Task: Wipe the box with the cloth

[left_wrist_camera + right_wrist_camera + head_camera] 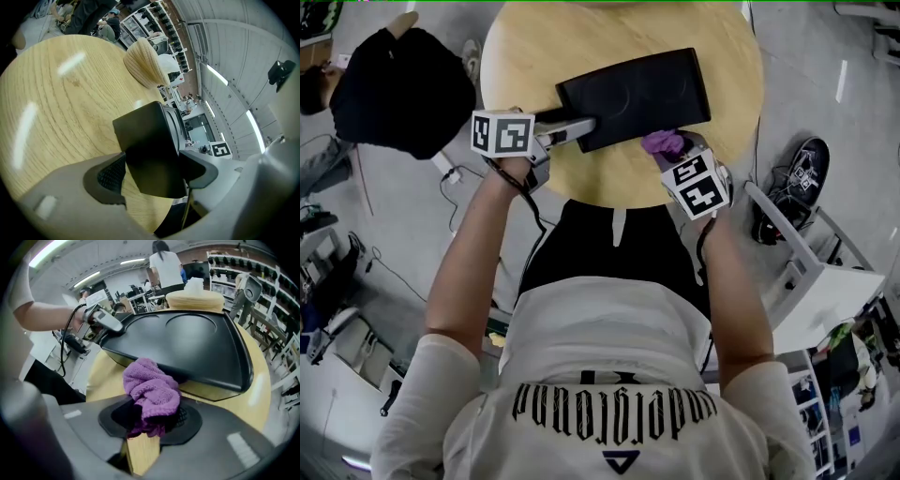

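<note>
We are clamping the flat black plastic box's (633,97) left end in our left gripper (579,128); our right gripper (152,417), clenching the crumpled purple cloth (152,389), is meeting its near long edge.

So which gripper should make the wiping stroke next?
The right gripper: its jaws are shut on the crumpled purple cloth, close by the flat black box. The left gripper is clamped on the box's corner, steadying it.

surface: round wooden table (544,47) | on it: black box (637,94) | position: toward the near edge
</note>
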Demonstrator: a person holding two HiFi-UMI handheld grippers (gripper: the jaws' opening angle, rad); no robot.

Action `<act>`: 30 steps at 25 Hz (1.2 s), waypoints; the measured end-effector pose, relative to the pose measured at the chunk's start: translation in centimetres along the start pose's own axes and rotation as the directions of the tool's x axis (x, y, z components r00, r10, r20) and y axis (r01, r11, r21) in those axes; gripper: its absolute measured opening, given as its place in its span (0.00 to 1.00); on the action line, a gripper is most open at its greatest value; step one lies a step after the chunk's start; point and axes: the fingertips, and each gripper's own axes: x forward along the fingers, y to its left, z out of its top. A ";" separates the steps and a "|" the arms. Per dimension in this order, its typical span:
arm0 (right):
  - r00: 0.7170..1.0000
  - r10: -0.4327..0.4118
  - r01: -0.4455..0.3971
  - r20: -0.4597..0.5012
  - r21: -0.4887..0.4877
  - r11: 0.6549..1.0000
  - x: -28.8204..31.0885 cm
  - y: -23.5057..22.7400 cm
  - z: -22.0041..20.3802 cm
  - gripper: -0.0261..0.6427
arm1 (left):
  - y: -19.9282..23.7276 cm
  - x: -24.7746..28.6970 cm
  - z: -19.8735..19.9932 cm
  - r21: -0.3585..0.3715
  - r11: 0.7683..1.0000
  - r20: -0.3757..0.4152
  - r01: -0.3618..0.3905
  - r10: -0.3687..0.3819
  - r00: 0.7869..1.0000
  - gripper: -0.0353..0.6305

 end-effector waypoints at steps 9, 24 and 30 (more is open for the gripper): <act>0.993 -0.114 0.113 0.007 0.064 0.991 -3.6 -6.4 -1.9 0.24 | -0.2 0.0 0.0 0.027 1.000 -0.021 -0.006 0.007 1.000 0.62; 0.998 0.024 -0.026 0.054 0.040 0.999 -2.3 2.5 2.7 0.23 | 0.0 0.1 0.1 0.013 1.000 0.000 -0.007 0.007 1.000 0.62; 0.995 0.079 -0.082 0.053 0.065 0.994 -0.4 7.3 4.6 0.23 | 0.0 0.0 0.2 0.011 1.000 0.012 -0.010 0.010 1.000 0.62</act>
